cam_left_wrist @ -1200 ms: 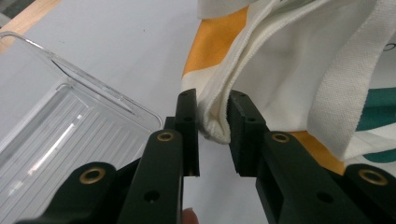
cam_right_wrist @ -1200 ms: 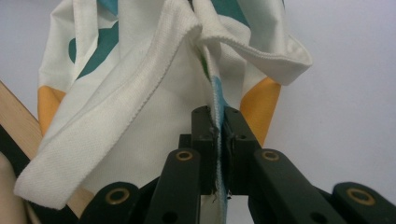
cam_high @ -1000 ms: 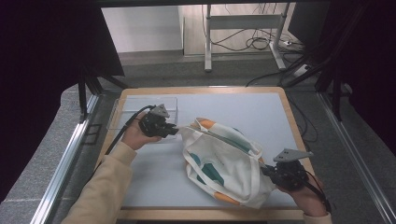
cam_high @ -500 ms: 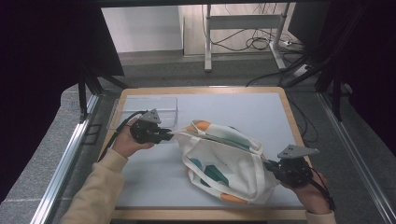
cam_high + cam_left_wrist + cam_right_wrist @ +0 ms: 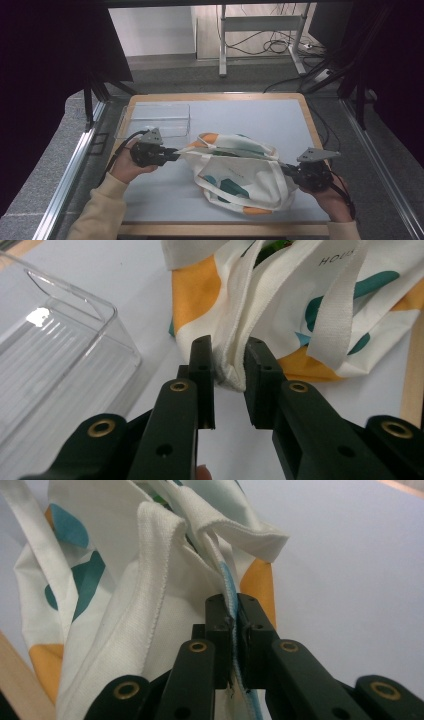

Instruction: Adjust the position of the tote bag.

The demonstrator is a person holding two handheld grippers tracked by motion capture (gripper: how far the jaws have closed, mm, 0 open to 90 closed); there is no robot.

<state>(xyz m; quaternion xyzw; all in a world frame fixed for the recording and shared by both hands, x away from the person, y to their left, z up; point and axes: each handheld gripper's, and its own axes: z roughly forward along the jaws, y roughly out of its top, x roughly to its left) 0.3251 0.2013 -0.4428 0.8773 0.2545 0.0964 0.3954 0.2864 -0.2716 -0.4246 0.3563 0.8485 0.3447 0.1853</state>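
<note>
A white tote bag (image 5: 235, 175) with orange and teal patches lies stretched across the middle of the grey mat. My left gripper (image 5: 172, 154) is shut on the bag's left edge; in the left gripper view the bunched cloth (image 5: 230, 360) is pinched between the jaws of the left gripper (image 5: 229, 370). My right gripper (image 5: 290, 171) is shut on the bag's right edge. In the right gripper view a thin fold of the bag (image 5: 125, 580) runs between the closed jaws of the right gripper (image 5: 234, 615). The bag's straps lie loose over its body.
A clear plastic tray (image 5: 155, 119) stands at the back left of the mat, just beyond the left hand; it also shows in the left gripper view as the clear tray (image 5: 55, 355). The mat (image 5: 250, 115) has a wooden border. Cables trail on the floor behind.
The left hand has moved to the left with the bag's edge in its gripper, and the bag has been drawn out wider. The right hand has stayed put.
</note>
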